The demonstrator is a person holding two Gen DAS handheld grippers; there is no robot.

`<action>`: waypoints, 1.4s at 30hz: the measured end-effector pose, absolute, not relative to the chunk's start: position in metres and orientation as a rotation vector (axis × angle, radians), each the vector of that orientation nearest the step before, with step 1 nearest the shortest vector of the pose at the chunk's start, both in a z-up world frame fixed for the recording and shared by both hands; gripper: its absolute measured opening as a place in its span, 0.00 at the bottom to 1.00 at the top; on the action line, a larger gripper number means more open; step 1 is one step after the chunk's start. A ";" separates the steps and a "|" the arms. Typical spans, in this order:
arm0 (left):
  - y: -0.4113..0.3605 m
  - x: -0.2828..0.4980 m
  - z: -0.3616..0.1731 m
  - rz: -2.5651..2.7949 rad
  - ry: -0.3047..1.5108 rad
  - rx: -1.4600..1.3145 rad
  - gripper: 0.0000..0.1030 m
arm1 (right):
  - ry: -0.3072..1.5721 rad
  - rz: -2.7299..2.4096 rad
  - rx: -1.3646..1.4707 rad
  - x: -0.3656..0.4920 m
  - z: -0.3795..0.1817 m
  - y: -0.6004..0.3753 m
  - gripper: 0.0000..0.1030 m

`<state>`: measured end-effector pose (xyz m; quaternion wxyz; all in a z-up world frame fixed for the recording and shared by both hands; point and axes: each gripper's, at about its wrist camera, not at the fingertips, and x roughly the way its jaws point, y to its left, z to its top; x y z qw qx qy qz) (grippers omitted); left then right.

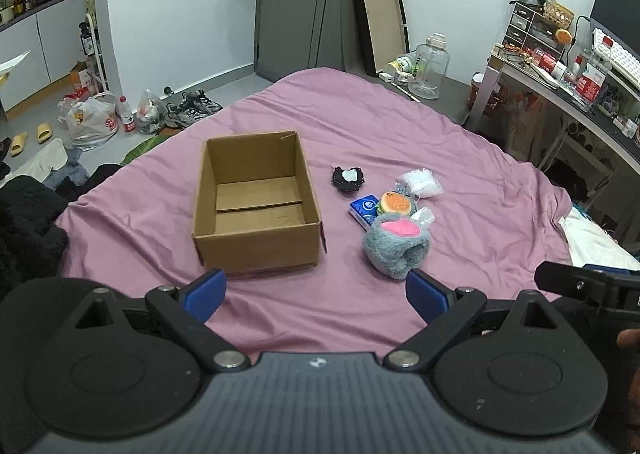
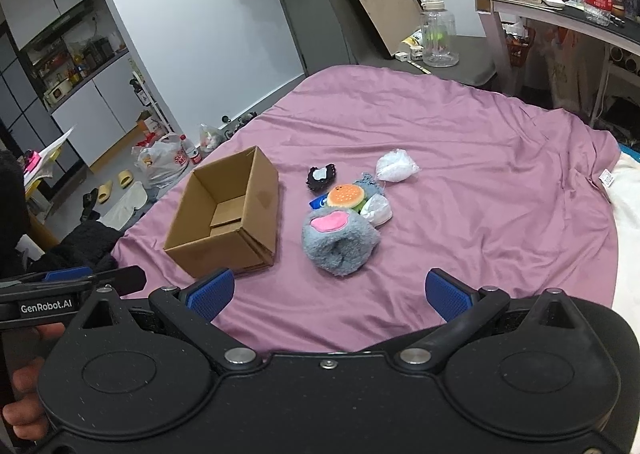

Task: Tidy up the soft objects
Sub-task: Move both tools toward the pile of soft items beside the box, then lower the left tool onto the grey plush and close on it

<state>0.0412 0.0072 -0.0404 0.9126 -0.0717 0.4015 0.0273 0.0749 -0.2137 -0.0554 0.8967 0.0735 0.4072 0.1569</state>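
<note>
My left gripper (image 1: pixel 316 294) and right gripper (image 2: pixel 328 296) are both wide open and hold nothing. The fluffy grey plush toy with a pink patch (image 2: pixel 340 242) lies nearest, just right of the empty brown cardboard box (image 2: pixel 224 214). I should squeeze its middle softly, lift, then drop it in the box.

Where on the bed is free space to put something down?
Bare sheet lies between the open left gripper and the cardboard box, and beyond the white bag. The box is empty. Crowded: the toy cluster around the grey plush.
</note>
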 end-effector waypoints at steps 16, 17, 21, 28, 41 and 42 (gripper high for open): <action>-0.011 0.104 -0.069 0.010 0.854 -0.172 0.91 | 0.900 0.282 0.247 0.138 -0.096 -0.232 1.00; -0.012 0.107 -0.071 0.007 0.861 -0.175 0.91 | 0.904 0.284 0.251 0.141 -0.098 -0.232 1.00; -0.016 0.118 -0.077 -0.003 0.868 -0.175 0.90 | 0.926 0.289 0.263 0.154 -0.107 -0.234 0.99; -0.029 0.134 -0.090 -0.035 0.883 -0.165 0.83 | 0.966 0.294 0.318 0.175 -0.128 -0.239 0.98; -0.058 0.163 -0.129 -0.085 0.966 -0.126 0.64 | 1.037 0.316 0.448 0.206 -0.167 -0.253 0.84; -0.060 0.166 -0.132 -0.089 0.974 -0.122 0.62 | 1.042 0.317 0.457 0.207 -0.170 -0.255 0.83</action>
